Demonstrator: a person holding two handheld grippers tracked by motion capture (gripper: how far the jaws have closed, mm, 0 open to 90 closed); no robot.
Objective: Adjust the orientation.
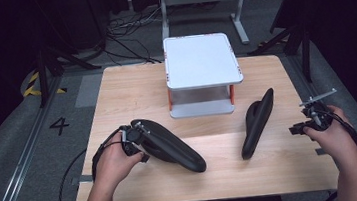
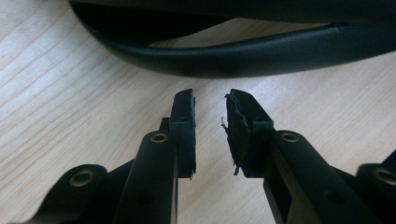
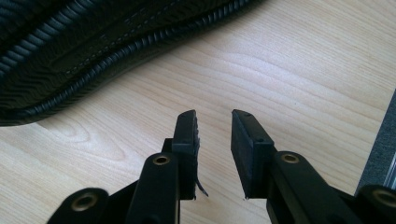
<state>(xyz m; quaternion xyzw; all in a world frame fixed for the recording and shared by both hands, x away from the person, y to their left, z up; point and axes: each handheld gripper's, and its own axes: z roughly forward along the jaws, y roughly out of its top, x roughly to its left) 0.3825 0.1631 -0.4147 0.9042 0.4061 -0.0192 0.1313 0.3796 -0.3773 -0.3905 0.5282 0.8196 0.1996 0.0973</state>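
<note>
On the floor left of the wooden table (image 1: 115,94), a "4" (image 1: 59,125) is marked. The left gripper (image 2: 210,126), jaws parted and empty, sits just beside the left black saddle (image 1: 171,145). A white two-tier stand (image 1: 201,60) stands behind. The right black saddle (image 1: 257,121), ribbed and stitched, lies near the right gripper (image 3: 214,140), likewise parted and empty.

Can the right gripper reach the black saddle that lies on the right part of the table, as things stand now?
Probably yes. The right gripper is open, and bare wooden table lies between it and the right saddle.
</note>
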